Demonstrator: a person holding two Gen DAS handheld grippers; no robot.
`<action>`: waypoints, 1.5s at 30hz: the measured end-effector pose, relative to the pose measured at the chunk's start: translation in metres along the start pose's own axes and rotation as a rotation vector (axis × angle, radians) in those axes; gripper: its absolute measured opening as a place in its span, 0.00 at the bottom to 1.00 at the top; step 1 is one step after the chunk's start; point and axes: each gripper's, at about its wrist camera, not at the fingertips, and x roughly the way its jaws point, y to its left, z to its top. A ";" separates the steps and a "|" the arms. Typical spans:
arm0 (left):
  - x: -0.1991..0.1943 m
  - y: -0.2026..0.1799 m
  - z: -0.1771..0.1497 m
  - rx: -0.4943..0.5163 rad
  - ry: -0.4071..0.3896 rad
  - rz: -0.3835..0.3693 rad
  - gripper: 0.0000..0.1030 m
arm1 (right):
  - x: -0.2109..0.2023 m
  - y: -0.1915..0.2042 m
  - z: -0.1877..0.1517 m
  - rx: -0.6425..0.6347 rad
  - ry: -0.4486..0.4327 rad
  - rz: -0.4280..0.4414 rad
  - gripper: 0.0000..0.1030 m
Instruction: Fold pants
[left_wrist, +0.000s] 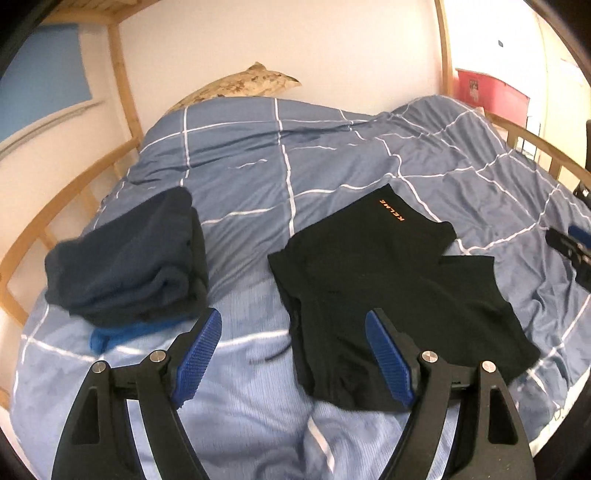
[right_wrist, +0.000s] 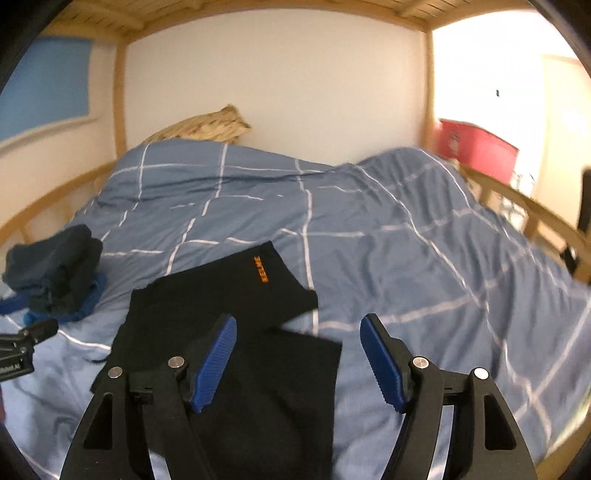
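Blue checked duvet (left_wrist: 258, 177), folded dark clothes (left_wrist: 129, 258) beside black pants (left_wrist: 369, 277), left gripper (left_wrist: 293, 332) and right gripper (right_wrist: 298, 332) spread, empty

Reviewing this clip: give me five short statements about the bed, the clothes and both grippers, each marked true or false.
1. The black pants lie on the blue checked duvet. True.
2. The left gripper is clamped on the pants. False: its jaws stand open, holding nothing.
3. A dark blue folded pile lies left of the pants. True.
4. The pants carry white lettering. False: the lettering is orange.
5. The right gripper is open and empty. True.
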 end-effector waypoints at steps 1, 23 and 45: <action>-0.004 0.000 -0.007 -0.007 -0.005 -0.004 0.78 | -0.008 -0.002 -0.011 0.031 -0.003 -0.006 0.68; 0.004 -0.005 -0.092 -0.078 -0.071 -0.026 0.78 | -0.022 -0.025 -0.132 0.320 0.055 -0.036 0.68; 0.088 -0.016 -0.097 -0.138 0.112 -0.101 0.44 | 0.018 -0.030 -0.152 0.446 0.167 -0.037 0.56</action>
